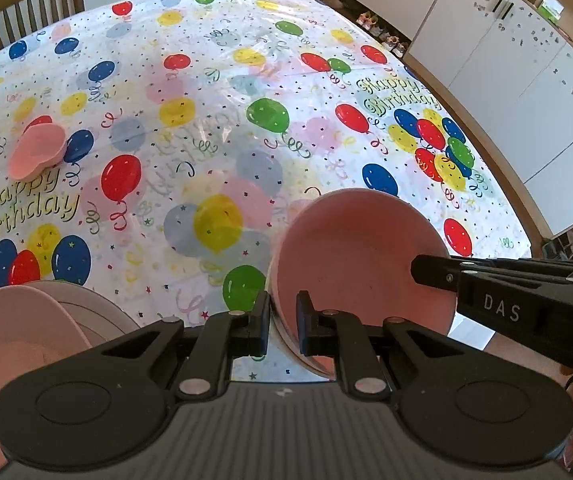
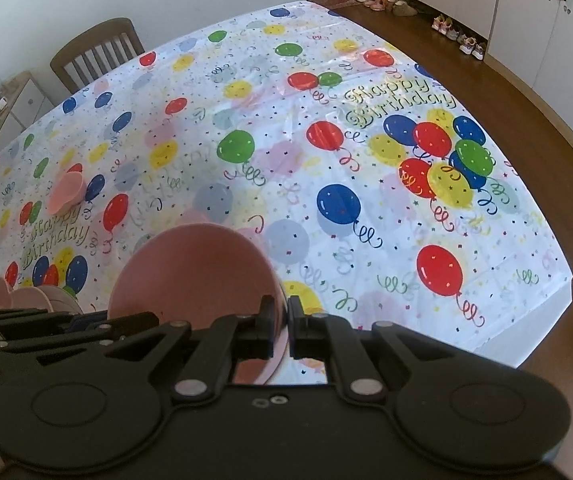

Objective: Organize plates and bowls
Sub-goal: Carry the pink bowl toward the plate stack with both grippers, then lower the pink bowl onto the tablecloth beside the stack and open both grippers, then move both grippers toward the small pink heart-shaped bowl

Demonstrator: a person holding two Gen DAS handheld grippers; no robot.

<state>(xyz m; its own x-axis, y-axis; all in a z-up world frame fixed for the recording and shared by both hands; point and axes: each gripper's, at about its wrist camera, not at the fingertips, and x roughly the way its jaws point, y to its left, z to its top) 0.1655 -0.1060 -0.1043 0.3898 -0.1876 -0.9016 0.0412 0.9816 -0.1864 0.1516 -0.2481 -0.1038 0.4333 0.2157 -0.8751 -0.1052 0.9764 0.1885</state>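
A pink bowl (image 1: 360,256) hangs tilted just above the balloon-print tablecloth (image 1: 206,128), held from both sides. My left gripper (image 1: 282,314) is shut on its near rim. My right gripper (image 2: 282,318) is shut on the opposite rim of the same bowl (image 2: 190,272). In the left wrist view the right gripper's fingers (image 1: 438,276) reach in from the right onto the rim. A smaller pink bowl (image 1: 38,156) lies upside down on the table's far left. A stack of pink and pale plates (image 1: 86,308) sits at the lower left, partly hidden by my left gripper.
A wooden chair (image 2: 98,52) stands behind the table's far side. White cabinets (image 1: 506,60) and a row of shoes (image 2: 458,36) line the wooden floor to the right. The table's right edge (image 2: 534,332) runs close beside the bowl.
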